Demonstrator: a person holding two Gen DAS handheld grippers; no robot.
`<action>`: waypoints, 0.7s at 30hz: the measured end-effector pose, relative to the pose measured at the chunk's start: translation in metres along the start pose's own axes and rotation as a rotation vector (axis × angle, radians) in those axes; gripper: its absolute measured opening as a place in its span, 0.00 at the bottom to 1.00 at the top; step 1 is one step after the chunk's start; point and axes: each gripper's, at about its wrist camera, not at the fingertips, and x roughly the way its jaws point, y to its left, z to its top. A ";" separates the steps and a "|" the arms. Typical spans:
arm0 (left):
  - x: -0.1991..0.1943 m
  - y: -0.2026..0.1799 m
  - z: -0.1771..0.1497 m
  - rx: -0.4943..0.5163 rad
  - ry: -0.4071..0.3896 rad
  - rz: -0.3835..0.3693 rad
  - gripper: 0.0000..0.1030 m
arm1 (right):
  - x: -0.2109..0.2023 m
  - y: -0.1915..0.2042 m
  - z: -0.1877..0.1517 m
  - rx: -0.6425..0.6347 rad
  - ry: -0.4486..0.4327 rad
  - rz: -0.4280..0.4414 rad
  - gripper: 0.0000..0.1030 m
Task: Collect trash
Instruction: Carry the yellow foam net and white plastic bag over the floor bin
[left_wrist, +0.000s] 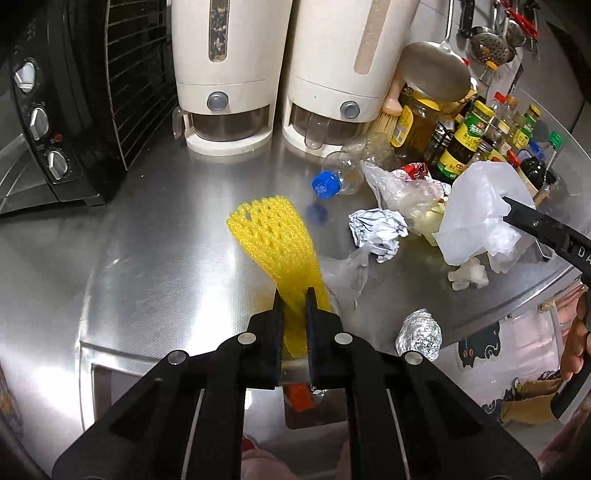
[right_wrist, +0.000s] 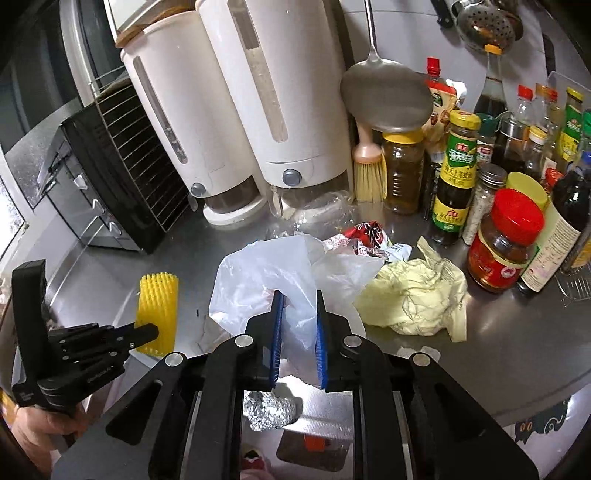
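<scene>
My left gripper (left_wrist: 293, 295) is shut on one end of a yellow foam net (left_wrist: 273, 236), which hangs just above the steel counter (left_wrist: 147, 266). The right wrist view shows the same left gripper (right_wrist: 147, 332) and net (right_wrist: 157, 302) at lower left. My right gripper (right_wrist: 298, 295) is shut on a white plastic bag (right_wrist: 258, 273), lifted over the trash pile; it also shows as the right gripper (left_wrist: 517, 210) with the bag (left_wrist: 476, 206). On the counter lie a foil ball (left_wrist: 419, 334), crumpled foil paper (left_wrist: 376, 232), a blue-capped bottle (left_wrist: 343, 173), a red wrapper (right_wrist: 365, 236) and pale yellow paper (right_wrist: 417, 299).
A black toaster oven (left_wrist: 55, 122) stands at the left and two white dispensers (left_wrist: 225, 74) at the back. Many condiment bottles and jars (right_wrist: 506, 240) crowd the right side. The counter's front edge (left_wrist: 517, 314) runs close below the foil ball. A hand (right_wrist: 40, 428) holds the left gripper.
</scene>
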 end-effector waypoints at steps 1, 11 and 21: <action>-0.001 0.000 -0.002 0.001 0.001 0.001 0.09 | -0.002 0.000 -0.002 0.003 0.000 -0.001 0.16; -0.027 -0.006 -0.022 0.018 -0.030 0.005 0.09 | -0.039 -0.001 -0.017 0.019 -0.054 -0.008 0.16; -0.055 -0.025 -0.053 0.048 -0.031 -0.016 0.09 | -0.065 -0.002 -0.055 0.042 -0.030 -0.007 0.16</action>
